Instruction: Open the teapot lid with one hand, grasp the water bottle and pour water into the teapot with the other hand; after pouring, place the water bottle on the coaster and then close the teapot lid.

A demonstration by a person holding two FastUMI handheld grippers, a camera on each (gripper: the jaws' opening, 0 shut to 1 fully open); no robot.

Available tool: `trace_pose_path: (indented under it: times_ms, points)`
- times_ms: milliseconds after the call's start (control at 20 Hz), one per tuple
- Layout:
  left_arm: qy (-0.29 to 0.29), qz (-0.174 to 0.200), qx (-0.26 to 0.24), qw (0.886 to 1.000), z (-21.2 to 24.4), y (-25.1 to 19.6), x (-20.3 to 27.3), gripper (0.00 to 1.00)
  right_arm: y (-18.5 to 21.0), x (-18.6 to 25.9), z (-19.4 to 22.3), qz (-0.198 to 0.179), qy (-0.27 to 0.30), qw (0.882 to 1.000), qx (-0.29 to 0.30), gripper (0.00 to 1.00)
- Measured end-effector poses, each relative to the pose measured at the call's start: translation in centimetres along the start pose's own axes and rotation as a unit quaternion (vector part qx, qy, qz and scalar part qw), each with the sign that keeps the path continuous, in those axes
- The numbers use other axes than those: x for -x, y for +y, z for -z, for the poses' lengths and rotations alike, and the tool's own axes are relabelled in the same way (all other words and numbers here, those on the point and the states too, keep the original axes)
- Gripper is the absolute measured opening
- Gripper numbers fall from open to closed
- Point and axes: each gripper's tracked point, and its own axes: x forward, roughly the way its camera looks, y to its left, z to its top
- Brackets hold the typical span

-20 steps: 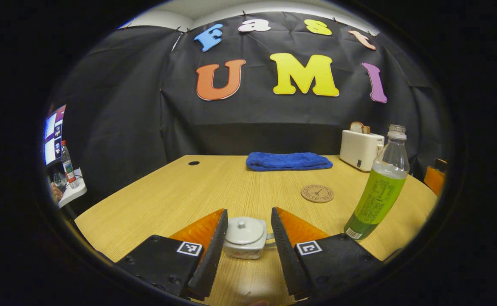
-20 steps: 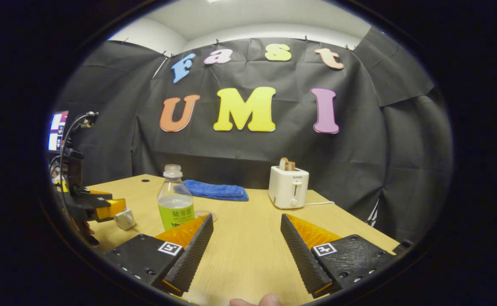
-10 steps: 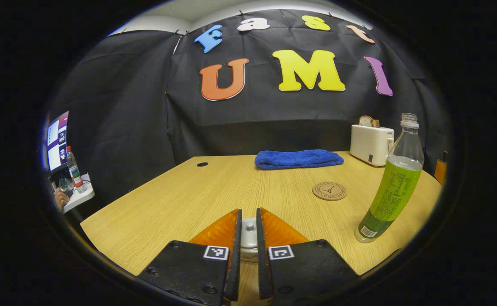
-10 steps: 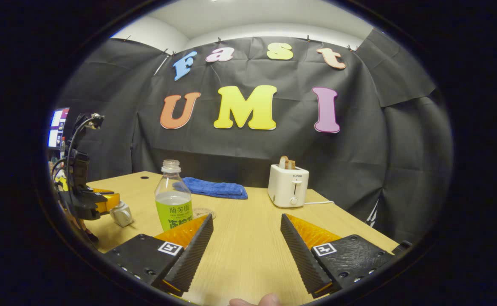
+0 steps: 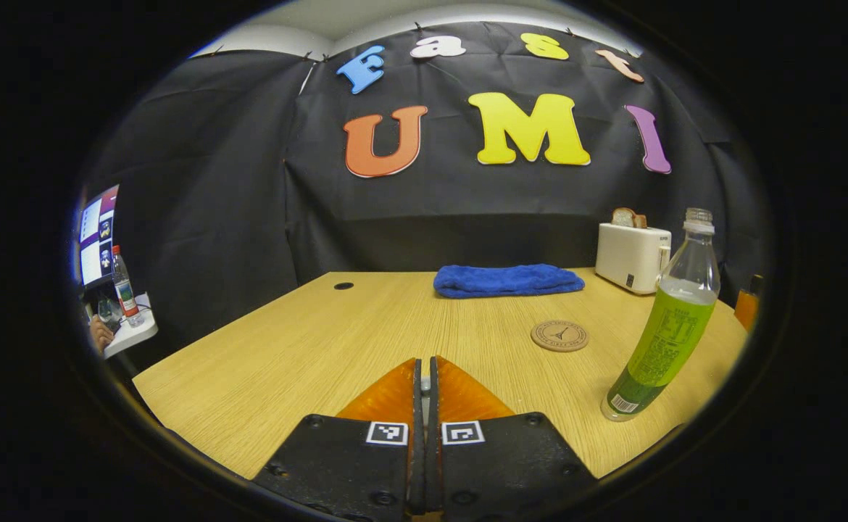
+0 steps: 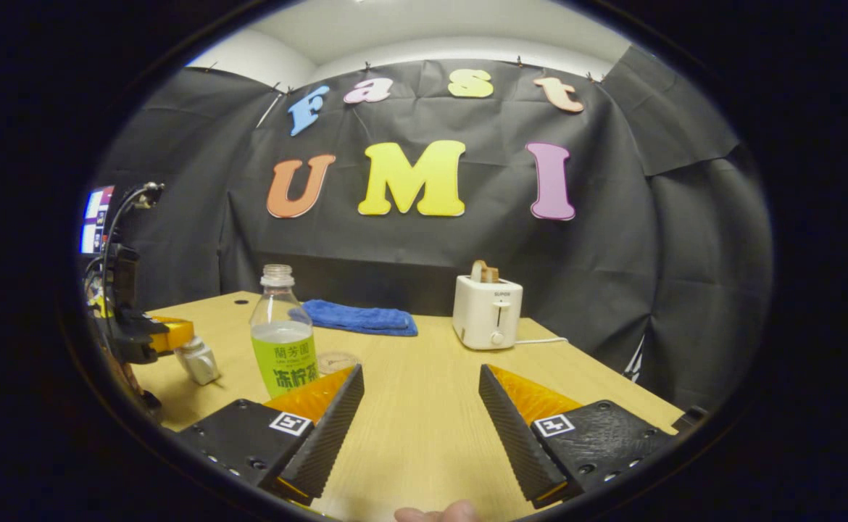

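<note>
My left gripper (image 5: 425, 364) is shut, and a thin white sliver of the teapot lid's knob (image 5: 425, 387) shows between its fingers; they hide the pot below. In the right gripper view the left gripper (image 6: 172, 334) sits on top of the small white teapot (image 6: 196, 361) at the table's left. The uncapped bottle of green drink (image 5: 665, 335) stands upright to the right of the pot, also visible as the bottle (image 6: 283, 350). The round coaster (image 5: 559, 336) lies bare beyond it. My right gripper (image 6: 420, 375) hangs open over the table, right of the bottle.
A folded blue towel (image 5: 508, 280) lies at the table's (image 5: 308, 348) far edge. A white toaster (image 6: 487, 312) with bread, its cord trailing right, stands at the back right. Off the left edge are a small shelf with a bottle (image 5: 121, 284) and a screen.
My left gripper went from wide open around the teapot lid to shut on its knob. The right gripper stayed open and shifted only slightly.
</note>
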Motion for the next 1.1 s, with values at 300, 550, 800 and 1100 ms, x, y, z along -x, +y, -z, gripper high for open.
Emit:
trace_pose_path:
  times_ms: [300,550,800,1100]
  points:
    - [-0.024,0.016,0.008,1.000,-2.6,0.0,1.4,0.03,2.0,-0.2,0.6,-0.045,0.011,0.999,-0.011,0.95]
    - [-0.045,0.033,0.011,0.998,-4.1,-0.4,3.4,0.03,5.6,1.2,1.4,-0.108,0.025,0.994,-0.002,0.95]
    - [-0.050,0.043,0.011,0.998,-4.0,-0.1,5.1,0.03,9.0,0.5,1.9,-0.134,0.033,0.990,0.008,0.95]
    - [-0.057,0.042,0.022,0.997,-4.3,1.2,6.1,0.03,12.3,-2.6,2.6,-0.146,0.046,0.988,0.013,0.95]
